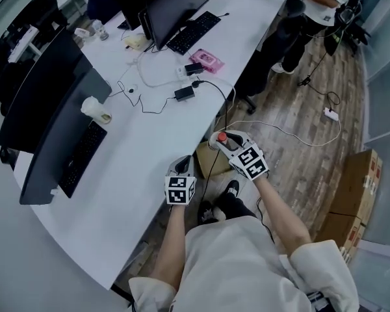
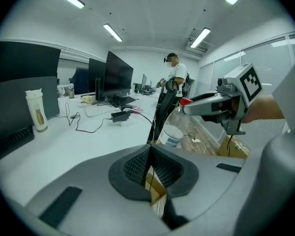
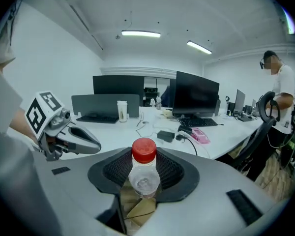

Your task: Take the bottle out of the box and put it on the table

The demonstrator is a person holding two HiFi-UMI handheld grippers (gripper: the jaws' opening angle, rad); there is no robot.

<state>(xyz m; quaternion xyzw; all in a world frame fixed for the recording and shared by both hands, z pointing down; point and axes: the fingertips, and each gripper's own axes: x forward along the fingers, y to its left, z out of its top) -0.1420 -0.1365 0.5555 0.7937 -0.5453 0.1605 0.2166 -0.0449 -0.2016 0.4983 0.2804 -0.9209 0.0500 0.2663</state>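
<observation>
Above the cardboard box (image 1: 205, 156), at two o'clock from the left gripper (image 2: 151, 167): one red-capped bottle (image 3: 144, 167), hanging beside the white table (image 1: 149, 129); right gripper (image 1: 225, 142) jaws are clamping its neck. Left gripper's jaws are pressing together, empty.

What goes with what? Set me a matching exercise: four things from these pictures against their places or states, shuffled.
Things:
1. bottle
2. left gripper
3. pink pack
4. white cup

Places or states:
A. flat on the table, by the far keyboard
B. jaws together, nothing between them
C. in the right gripper
D. upright beside the nearest monitor

Pairs: 1-C, 2-B, 3-A, 4-D
</observation>
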